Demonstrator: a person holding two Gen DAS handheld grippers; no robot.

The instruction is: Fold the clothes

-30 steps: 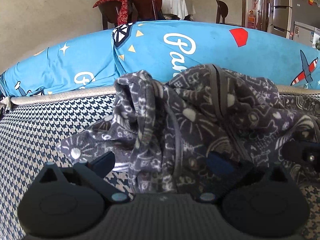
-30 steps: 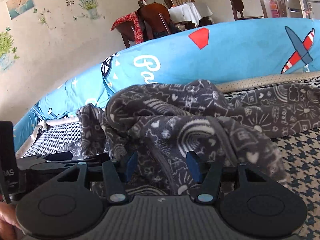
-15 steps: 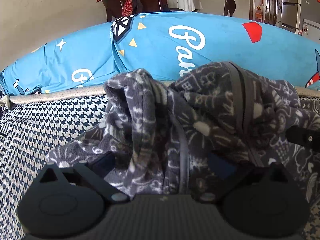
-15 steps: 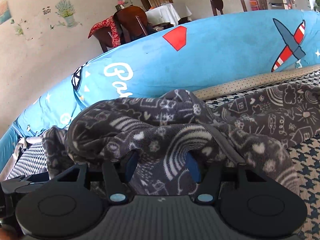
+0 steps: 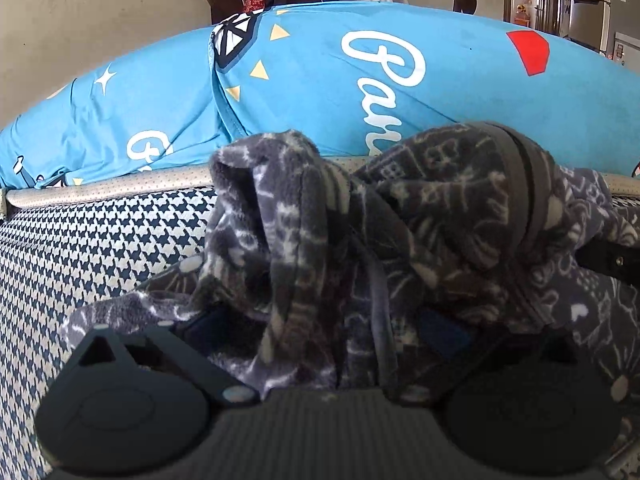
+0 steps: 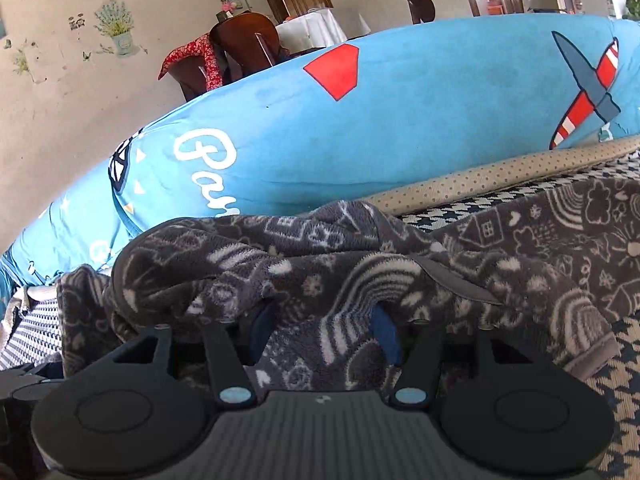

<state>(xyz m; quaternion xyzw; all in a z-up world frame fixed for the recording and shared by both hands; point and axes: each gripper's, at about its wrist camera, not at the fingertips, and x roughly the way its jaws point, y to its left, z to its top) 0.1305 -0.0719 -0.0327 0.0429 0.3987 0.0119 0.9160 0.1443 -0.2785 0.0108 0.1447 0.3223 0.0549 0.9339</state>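
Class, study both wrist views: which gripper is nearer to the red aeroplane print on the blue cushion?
Right. The right gripper, with the grey fleece garment between its fingers, faces the aeroplane print nearby. The left gripper sits further along, near the cushion's white lettering.

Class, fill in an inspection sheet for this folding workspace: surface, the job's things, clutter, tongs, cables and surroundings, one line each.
Surface: houndstooth cover, beige piping along its far edge.
Job's things: grey fleece garment, bunched in a heap, not yet folded flat.
Clutter: nothing seen.
Tongs: left tongs and right tongs each have fleece between the pads; grip cannot be told.
Cables: nothing seen.
Surroundings: blue cushion behind the cover; chairs and a white-clothed table beyond.
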